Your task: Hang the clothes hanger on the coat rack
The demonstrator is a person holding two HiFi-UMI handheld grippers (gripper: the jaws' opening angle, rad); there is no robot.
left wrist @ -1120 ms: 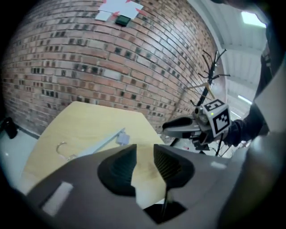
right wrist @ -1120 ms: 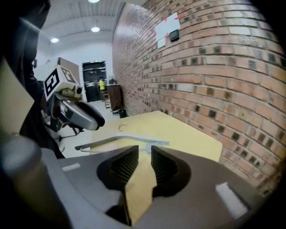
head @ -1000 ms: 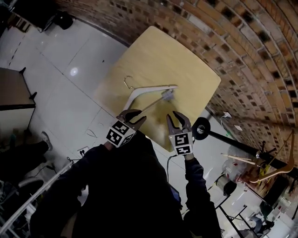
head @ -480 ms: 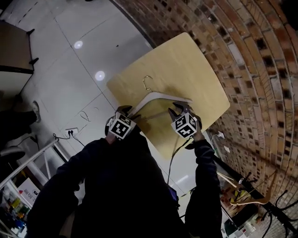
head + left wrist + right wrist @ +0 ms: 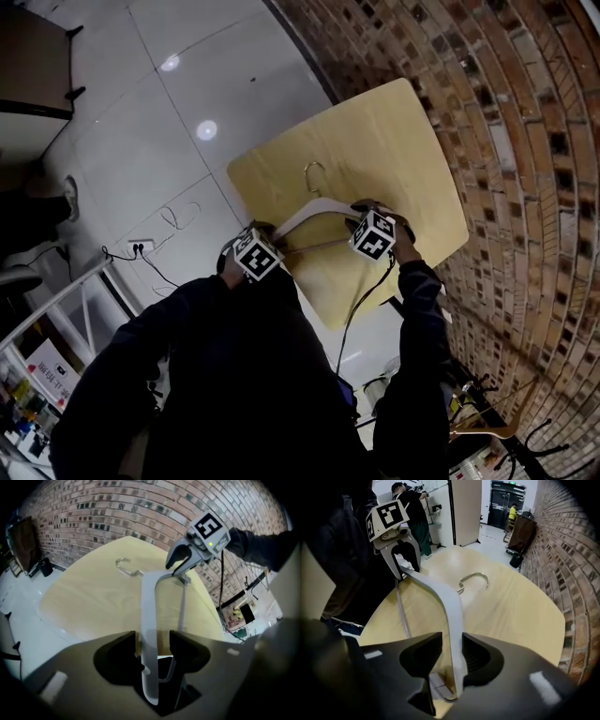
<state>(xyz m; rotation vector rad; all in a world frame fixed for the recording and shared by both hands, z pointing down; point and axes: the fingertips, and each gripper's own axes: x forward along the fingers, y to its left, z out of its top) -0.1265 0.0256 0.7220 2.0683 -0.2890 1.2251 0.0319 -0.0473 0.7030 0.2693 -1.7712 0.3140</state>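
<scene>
The wooden counter point(image 5: 403, 141) carries the white clothes hanger point(image 5: 314, 203), which lies flat on it with its hook toward the counter's middle. Your left gripper point(image 5: 152, 637) straddles one arm end at the counter's edge, fingers released but closing. Your right gripper point(image 5: 451, 639) straddles the other end, fingers released and parting.

Probably an indoor lab or workroom: brick wall point(image 5: 525, 122), glossy tiled floor point(image 5: 159, 112), wooden table point(image 5: 394, 131).
</scene>
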